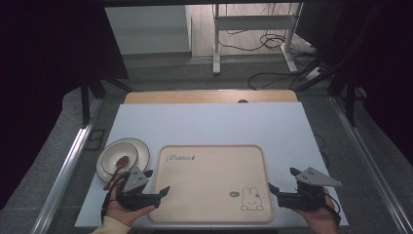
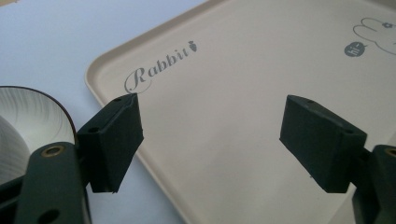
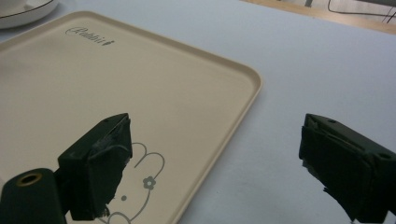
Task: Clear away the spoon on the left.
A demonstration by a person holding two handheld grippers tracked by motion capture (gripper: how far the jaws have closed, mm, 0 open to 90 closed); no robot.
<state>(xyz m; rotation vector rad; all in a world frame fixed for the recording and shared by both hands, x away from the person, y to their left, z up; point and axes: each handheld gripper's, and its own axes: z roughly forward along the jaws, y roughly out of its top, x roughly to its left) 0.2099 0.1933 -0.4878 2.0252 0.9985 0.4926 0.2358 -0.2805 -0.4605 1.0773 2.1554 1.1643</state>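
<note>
You are holding the left gripper [image 1: 157, 191] and right gripper [image 1: 281, 181] wide open and empty, flanking the tray [image 1: 212, 214]. Nothing is being carried; the plate [image 1: 141, 147] with its spoon [image 1: 117, 170] is sitting left, probably needing lifting next.

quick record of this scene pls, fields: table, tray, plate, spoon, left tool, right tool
table: white top
tray: beige, rabbit print, lies flat at the near middle, nothing on it
plate: white with dark rim, left of the tray
spoon: brown, lies in the plate
left tool: open, holds nothing, jaws over the tray's left edge
right tool: open, holds nothing, jaws at the tray's right edge
</note>
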